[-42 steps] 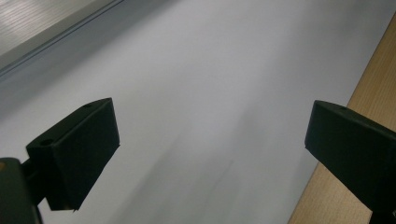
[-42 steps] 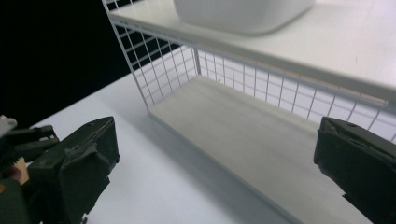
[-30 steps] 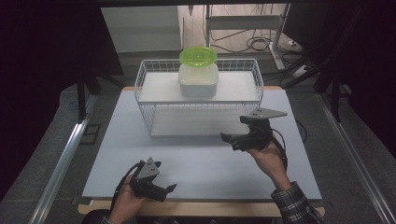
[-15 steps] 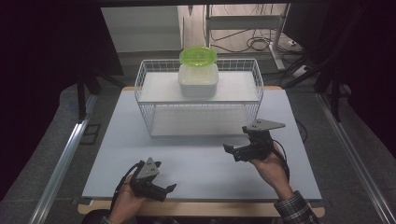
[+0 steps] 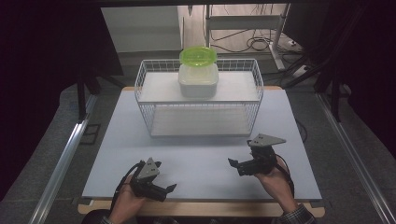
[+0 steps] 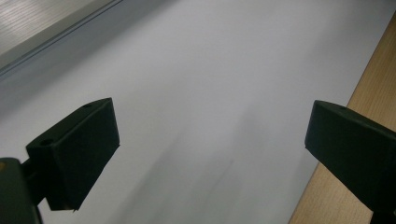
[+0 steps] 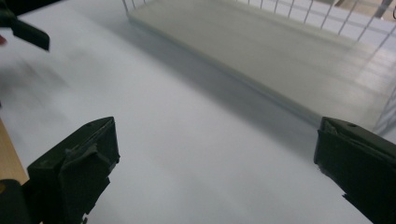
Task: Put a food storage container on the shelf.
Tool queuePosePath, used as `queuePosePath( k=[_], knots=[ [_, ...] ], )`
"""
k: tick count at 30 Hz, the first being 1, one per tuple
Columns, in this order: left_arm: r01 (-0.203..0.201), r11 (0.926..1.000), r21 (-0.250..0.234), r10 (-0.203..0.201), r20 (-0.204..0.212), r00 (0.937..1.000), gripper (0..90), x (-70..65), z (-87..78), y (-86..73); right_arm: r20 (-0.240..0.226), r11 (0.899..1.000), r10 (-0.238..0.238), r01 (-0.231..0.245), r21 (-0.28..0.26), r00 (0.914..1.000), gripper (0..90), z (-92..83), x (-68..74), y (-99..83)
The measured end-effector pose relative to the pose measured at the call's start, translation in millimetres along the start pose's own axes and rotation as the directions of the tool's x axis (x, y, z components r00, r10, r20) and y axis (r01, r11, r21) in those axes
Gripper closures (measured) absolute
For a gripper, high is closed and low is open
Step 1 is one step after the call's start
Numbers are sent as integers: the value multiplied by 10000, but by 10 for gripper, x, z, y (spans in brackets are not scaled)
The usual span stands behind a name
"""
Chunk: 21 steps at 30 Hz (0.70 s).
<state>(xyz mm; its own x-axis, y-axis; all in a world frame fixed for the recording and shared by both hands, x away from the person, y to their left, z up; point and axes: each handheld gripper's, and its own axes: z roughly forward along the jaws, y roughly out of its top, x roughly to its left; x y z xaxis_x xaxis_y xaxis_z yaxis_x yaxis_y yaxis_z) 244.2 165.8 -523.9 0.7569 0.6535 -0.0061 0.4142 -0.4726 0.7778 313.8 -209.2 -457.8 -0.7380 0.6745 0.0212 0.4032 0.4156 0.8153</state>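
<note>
A white wire rack with two shelves stands at the back of the table. On its top shelf sits a translucent white container with a round green lid. My left gripper rests low near the front edge, left of centre, open with nothing between its jaws. My right gripper hovers at the front right, jaws pointing left, also open and holding nothing. The rack's lower shelf lies ahead of it in the right gripper view.
A pale grey mat covers the table between the rack and the grippers. The wooden table edge runs beside my left gripper. Metal rails flank the table, and cables lie on the floor behind.
My right gripper has drawn back from the rack toward the front edge of the table. The left gripper has stayed where it was.
</note>
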Motion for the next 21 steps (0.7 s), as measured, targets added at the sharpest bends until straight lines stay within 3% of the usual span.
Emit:
queuePosePath(
  k=[5, 10, 14, 17, 21],
  knots=[
    [-24, 10000, 22, 24, -11, 10000, 28, 1, 4, -3, 156, 9996, 8, -13, 274, 9999, 4, 10, 11, -201],
    [-7, 10000, 56, 7, 3, 10000, 28, 0, 4, -2, 413, 9969, -431, 403, 675, 9982, 5, 25, 60, -359],
    [-13, 9999, 109, 13, 15, 10000, 28, -3, 9, -2, 387, 9912, -367, 314, 1287, 9986, 8, 95, 71, -465],
    [-21, 9999, 127, 21, 12, 10000, 28, -5, 11, -1, 440, 9844, -404, 322, 1731, 9982, 8, 158, 79, -510],
    [21, 9999, 99, -21, 22, 10000, 27, 0, 8, 4, 480, 9835, -545, 453, 1752, 9974, 8, 167, 97, -503]
  ],
)
